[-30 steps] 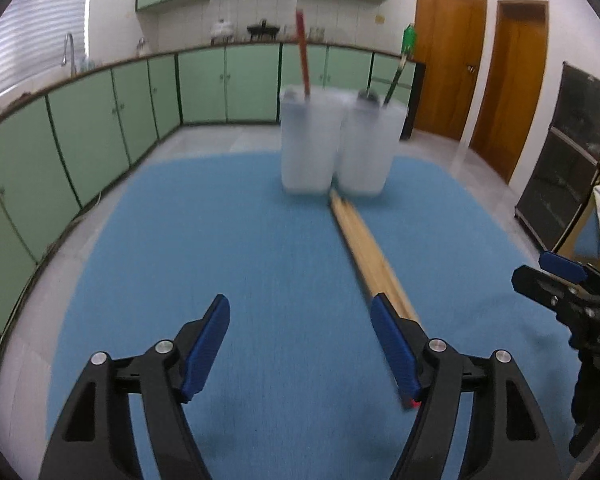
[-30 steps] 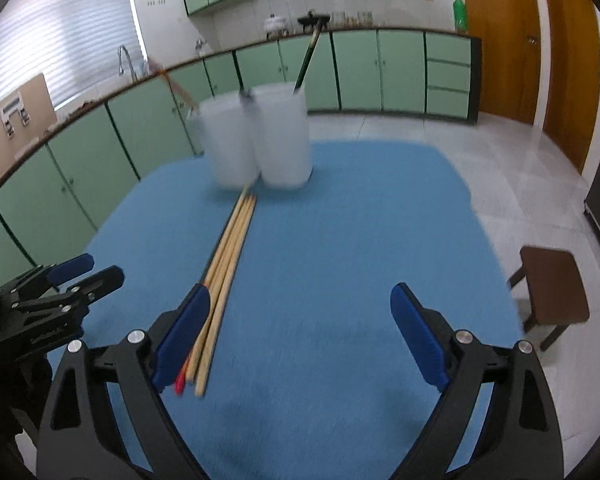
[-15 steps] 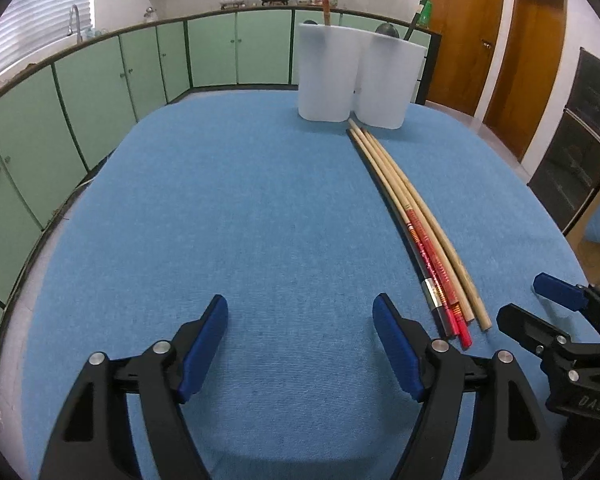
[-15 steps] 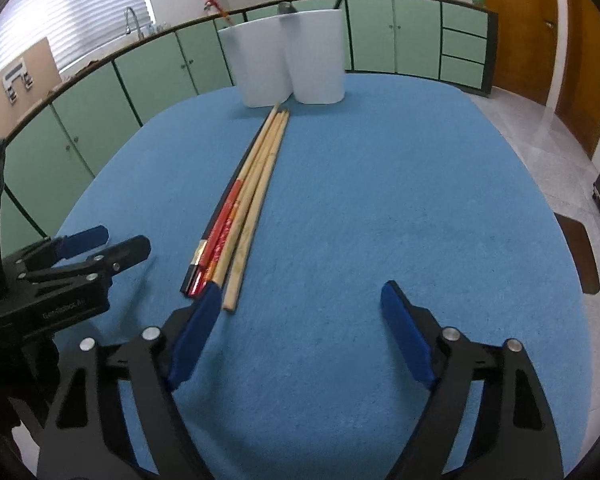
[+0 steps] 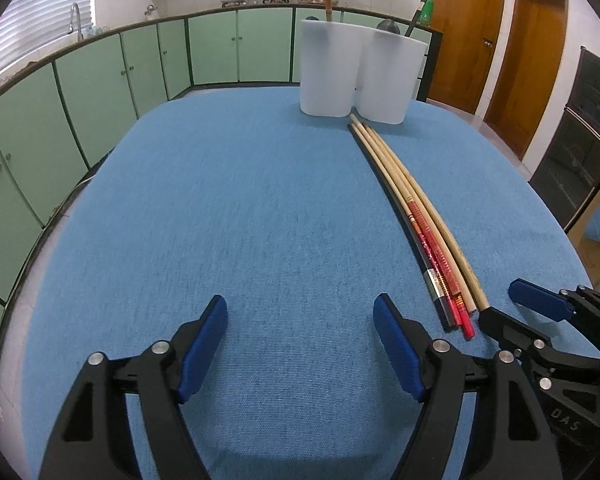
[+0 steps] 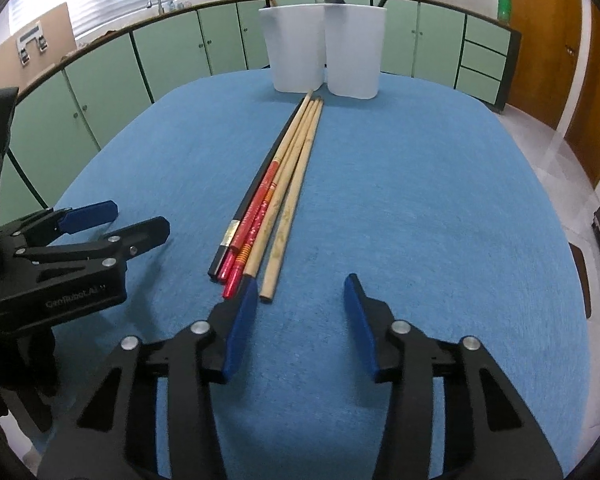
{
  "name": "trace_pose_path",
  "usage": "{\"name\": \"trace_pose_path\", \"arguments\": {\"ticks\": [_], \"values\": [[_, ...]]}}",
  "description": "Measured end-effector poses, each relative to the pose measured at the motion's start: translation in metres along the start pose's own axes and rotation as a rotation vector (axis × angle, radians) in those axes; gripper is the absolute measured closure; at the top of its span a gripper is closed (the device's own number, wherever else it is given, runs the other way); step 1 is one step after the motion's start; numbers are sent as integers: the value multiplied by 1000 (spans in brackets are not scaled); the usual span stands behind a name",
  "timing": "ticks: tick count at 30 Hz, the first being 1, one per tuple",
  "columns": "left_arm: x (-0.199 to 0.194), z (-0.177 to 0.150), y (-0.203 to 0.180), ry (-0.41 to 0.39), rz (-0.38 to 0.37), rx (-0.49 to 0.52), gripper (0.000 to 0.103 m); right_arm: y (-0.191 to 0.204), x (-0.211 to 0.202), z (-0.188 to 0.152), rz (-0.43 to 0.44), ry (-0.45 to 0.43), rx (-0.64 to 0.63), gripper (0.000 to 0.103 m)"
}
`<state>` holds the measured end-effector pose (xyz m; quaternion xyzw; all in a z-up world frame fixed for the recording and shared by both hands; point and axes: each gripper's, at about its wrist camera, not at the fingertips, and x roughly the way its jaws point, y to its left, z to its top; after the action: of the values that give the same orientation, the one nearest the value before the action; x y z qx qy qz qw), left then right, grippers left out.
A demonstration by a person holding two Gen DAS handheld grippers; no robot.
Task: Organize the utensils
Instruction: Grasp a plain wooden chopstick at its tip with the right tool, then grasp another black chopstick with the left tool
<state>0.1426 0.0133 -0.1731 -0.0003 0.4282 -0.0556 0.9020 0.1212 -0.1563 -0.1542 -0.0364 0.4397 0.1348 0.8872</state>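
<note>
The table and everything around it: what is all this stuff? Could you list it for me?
chopsticks: about five, one black, two red-patterned, two plain wood, lying together mid-table, tips toward the holders
holders: two, white, side by side at the far edge, each with a utensil standing inside
tablecloth: one, blue, covering the table
cabinets: pale green, along the walls
doors: two, brown wood, far right
left tongs: black with blue pads, open, empty
right tongs: same, open, just behind the chopstick ends
</note>
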Motion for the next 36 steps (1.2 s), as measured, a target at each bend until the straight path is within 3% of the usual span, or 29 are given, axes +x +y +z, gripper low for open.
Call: {"name": "trace_pose_path", "arguments": {"ticks": [4, 8, 25, 33, 36], "values": [[0, 0, -1, 1, 3, 3, 28, 5, 3, 3, 9, 1, -16, 75], [0, -1, -3, 3, 1, 7, 27, 9, 3, 2, 28, -1, -37, 95], [-1, -2, -40, 23, -79, 74, 26, -44, -7, -6, 3, -11, 100, 97], [3, -3, -49, 26, -62, 98, 24, -46, -7, -7, 14, -11, 105, 97], [3, -4, -47, 29, -23, 103, 23, -45, -7, -7, 14, -10, 105, 97]]}}
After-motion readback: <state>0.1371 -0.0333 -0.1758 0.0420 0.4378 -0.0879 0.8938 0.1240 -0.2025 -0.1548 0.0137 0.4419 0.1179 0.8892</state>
